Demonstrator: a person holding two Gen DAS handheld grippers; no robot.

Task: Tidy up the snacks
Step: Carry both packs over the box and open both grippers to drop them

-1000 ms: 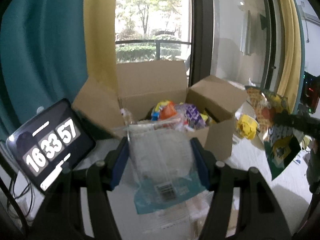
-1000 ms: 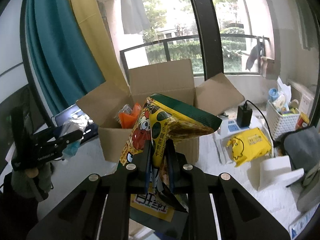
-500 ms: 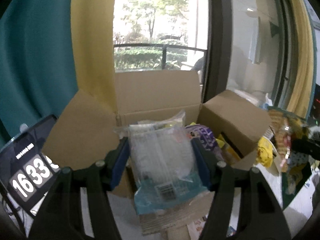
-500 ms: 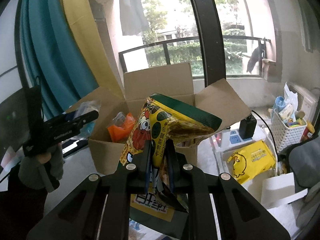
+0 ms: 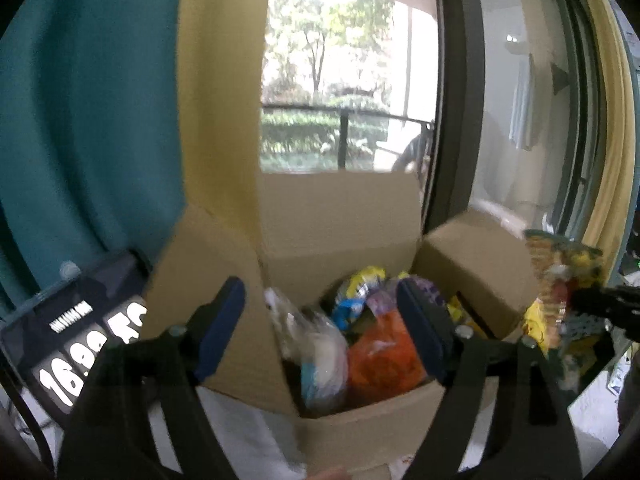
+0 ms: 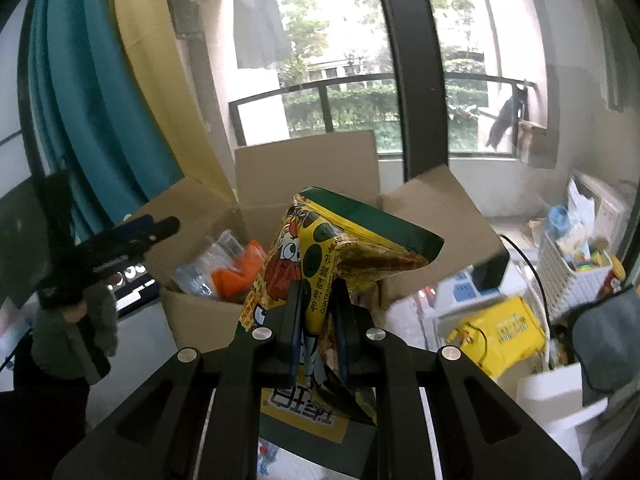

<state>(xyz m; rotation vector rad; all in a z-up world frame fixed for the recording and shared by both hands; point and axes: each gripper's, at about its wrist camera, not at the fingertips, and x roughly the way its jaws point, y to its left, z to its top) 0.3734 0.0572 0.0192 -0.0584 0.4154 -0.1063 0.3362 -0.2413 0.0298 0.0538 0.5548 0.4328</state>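
An open cardboard box holds several snacks. A clear packet with a blue end lies inside it at the front left, beside an orange bag. My left gripper is open and empty above the box. My right gripper is shut on a yellow and green snack bag, held up in front of the box. That bag also shows in the left wrist view at the far right. The left gripper shows in the right wrist view over the box's left flap.
A tablet with a clock display leans left of the box. Right of the box lie a yellow packet, a power strip and a white basket of items. Teal and yellow curtains and a window stand behind.
My left gripper moved forward over the box, opened and let go of the clear packet, which now lies in the box. My right gripper moved closer to the box with its bag.
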